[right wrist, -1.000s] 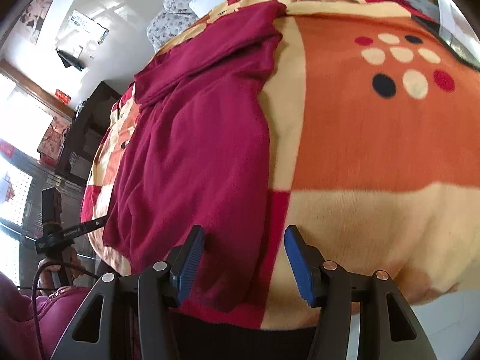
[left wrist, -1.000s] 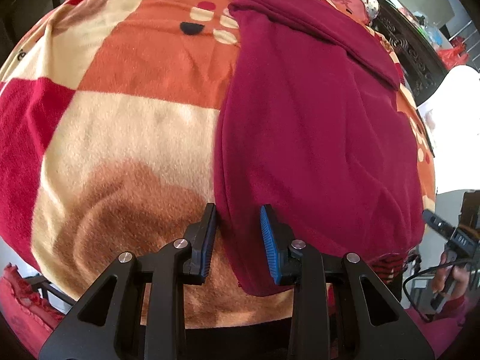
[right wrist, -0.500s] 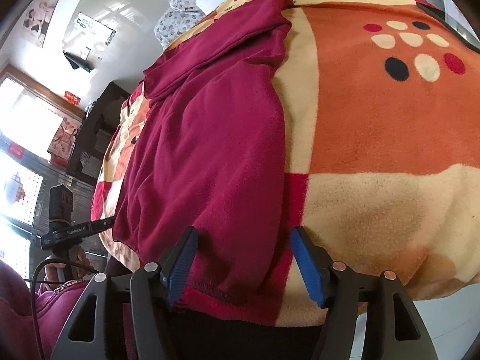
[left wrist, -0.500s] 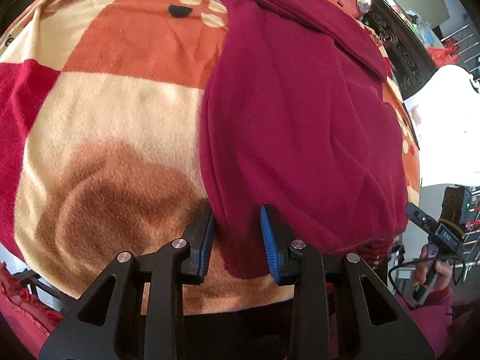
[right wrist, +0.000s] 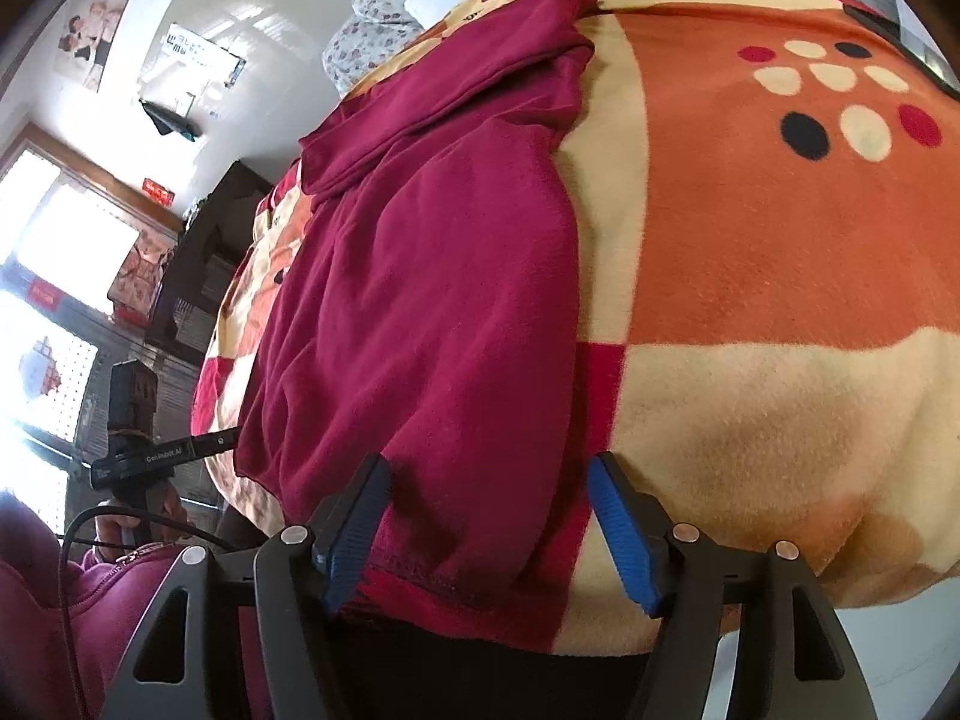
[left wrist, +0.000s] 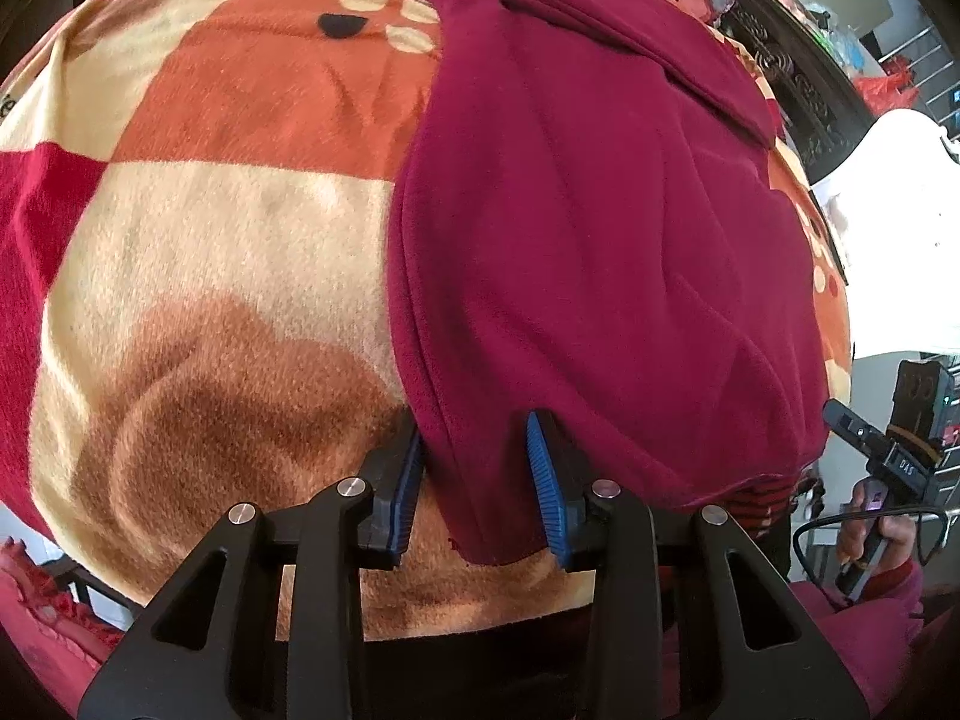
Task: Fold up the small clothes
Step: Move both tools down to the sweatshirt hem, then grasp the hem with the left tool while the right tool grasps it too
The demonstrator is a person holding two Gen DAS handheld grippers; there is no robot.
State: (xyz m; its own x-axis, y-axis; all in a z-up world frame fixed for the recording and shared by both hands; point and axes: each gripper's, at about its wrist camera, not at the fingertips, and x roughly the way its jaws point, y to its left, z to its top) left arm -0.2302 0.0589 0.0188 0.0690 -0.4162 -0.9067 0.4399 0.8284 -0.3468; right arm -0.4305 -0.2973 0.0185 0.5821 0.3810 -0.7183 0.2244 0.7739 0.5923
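1. A dark red fleece garment [left wrist: 600,252] lies spread lengthwise on a bed, on top of a plush blanket [left wrist: 240,120] patterned in orange, cream and red blocks.
2. The garment's far end carries a folded-over strip that crosses its width at a slant; its near hem hangs just over the blanket's near edge.
3. In the left wrist view, the garment's near left corner [left wrist: 480,516] sits between the blue pads of the left hand-held gripper [left wrist: 477,480]. Its jaws are opening, and the cloth hangs between them with the right pad just clear of it, so the grip looks released.
4. In the right wrist view, the garment's near right corner [right wrist: 462,540] lies between the blue pads of the right hand-held gripper [right wrist: 486,522]. Those jaws are opening too and stand wide; the right pad is well clear of the cloth, over the blanket, so this one is released as well.
5. The stitched hem [right wrist: 420,576] runs across just in front of the right gripper's left pad.
6. Round dots in cream, red and black mark the blanket's orange block [right wrist: 840,114] to the right of the garment.
7. Flowered pillows [right wrist: 384,18] lie at the far end of the bed.
8. A person's magenta sleeve [right wrist: 54,612] shows at the lower left of the right wrist view.
9. Dark carved furniture [left wrist: 798,78] stands beyond the bed.
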